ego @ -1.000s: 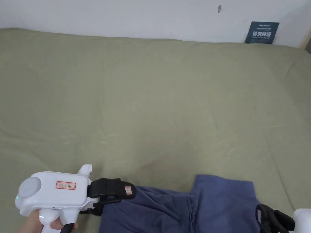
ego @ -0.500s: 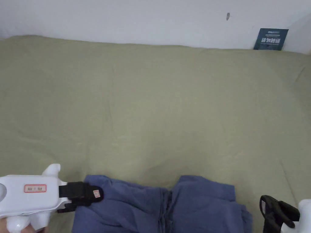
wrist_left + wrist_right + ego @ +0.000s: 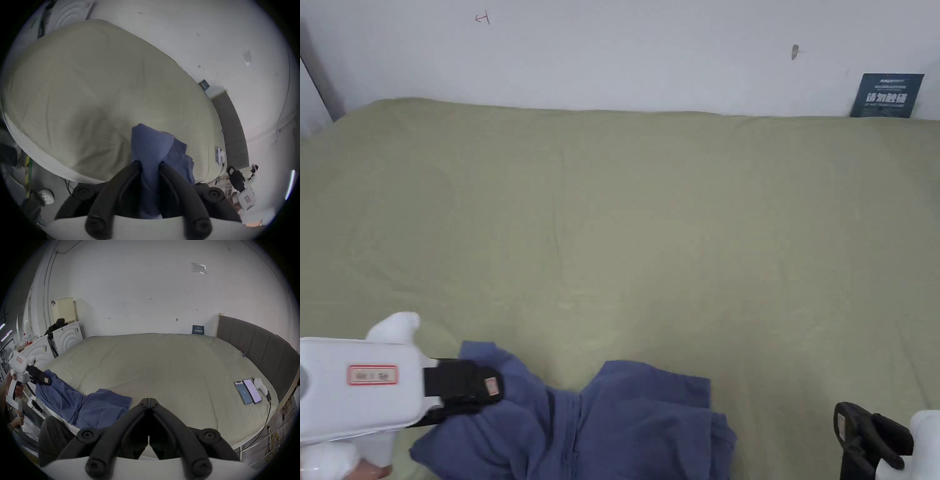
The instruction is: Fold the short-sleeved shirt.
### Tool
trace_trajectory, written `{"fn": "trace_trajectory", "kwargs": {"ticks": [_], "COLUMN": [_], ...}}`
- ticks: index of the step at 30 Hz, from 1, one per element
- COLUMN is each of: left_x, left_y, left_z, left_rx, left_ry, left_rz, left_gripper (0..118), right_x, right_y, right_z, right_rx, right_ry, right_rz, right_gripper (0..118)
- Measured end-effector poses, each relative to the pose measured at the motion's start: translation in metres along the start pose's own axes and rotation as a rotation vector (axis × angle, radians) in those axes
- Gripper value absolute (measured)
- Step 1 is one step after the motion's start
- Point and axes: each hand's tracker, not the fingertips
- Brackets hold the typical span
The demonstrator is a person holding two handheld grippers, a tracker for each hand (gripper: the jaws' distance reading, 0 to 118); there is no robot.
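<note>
Head view: the rumpled blue cotton short-sleeved shirt [image 3: 612,425] lies at the near edge of the olive-sheeted bed [image 3: 650,219]. Left gripper view: the left claw [image 3: 149,163] is clamped on a bunch of shirt cloth. Right gripper view: the right claw [image 3: 149,400] is closed, empty, apart from the shirt.

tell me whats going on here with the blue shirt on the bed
A person is working a blue short-sleeved shirt with two handheld grippers. The left gripper is shut on a bunch of the shirt's fabric, lifting that side off the green bed sheet. The right gripper is shut on nothing and off to the shirt's right. The shirt lies crumpled at the near edge, not yet folded.
</note>
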Motion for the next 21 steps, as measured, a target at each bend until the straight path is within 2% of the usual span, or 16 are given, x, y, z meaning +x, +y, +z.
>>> {"fn": "trace_trajectory", "kwargs": {"ticks": [5,8,9,10,12,15,19,20,21], "left_x": [0.066,0.096,0.103,0.109,0.123,0.137,0.119,0.111,0.101], "left_y": [-0.021,-0.036,-0.041,-0.045,-0.051,-0.057,-0.051,-0.05,-0.047], "left_z": [-0.048,-0.093,-0.106,-0.122,-0.151,-0.169,-0.147,-0.138,-0.125], "left_rx": [-0.062,-0.079,-0.084,-0.088,-0.126,-0.103,-0.124,-0.096,-0.095], "left_ry": [0.013,0.029,0.027,-0.022,-0.077,-0.103,-0.185,-0.197,-0.199], "left_rz": [-0.142,-0.181,-0.182,-0.186,-0.18,-0.205,-0.159,-0.139,-0.146], "left_gripper": [11,12,22,48,117,118,112,100,54], "right_x": [0.017,0.026,0.028,0.031,0.035,0.041,0.046,0.047,0.048], "right_y": [-0.004,-0.007,-0.007,-0.008,-0.01,-0.011,-0.012,-0.013,-0.014], "right_z": [0.007,0.008,0.008,0.009,0.009,0.013,0.015,0.014,0.012], "right_rx": [-0.001,-0.004,-0.007,-0.011,-0.02,-0.029,-0.03,-0.031,-0.035], "right_ry": [-0.03,-0.053,-0.059,-0.062,-0.076,-0.091,-0.106,-0.106,-0.102], "right_rz": [-0.029,-0.05,-0.056,-0.061,-0.066,-0.066,-0.07,-0.076,-0.085], "right_gripper": [0,0,0,0,0,0,0,0,0]}}
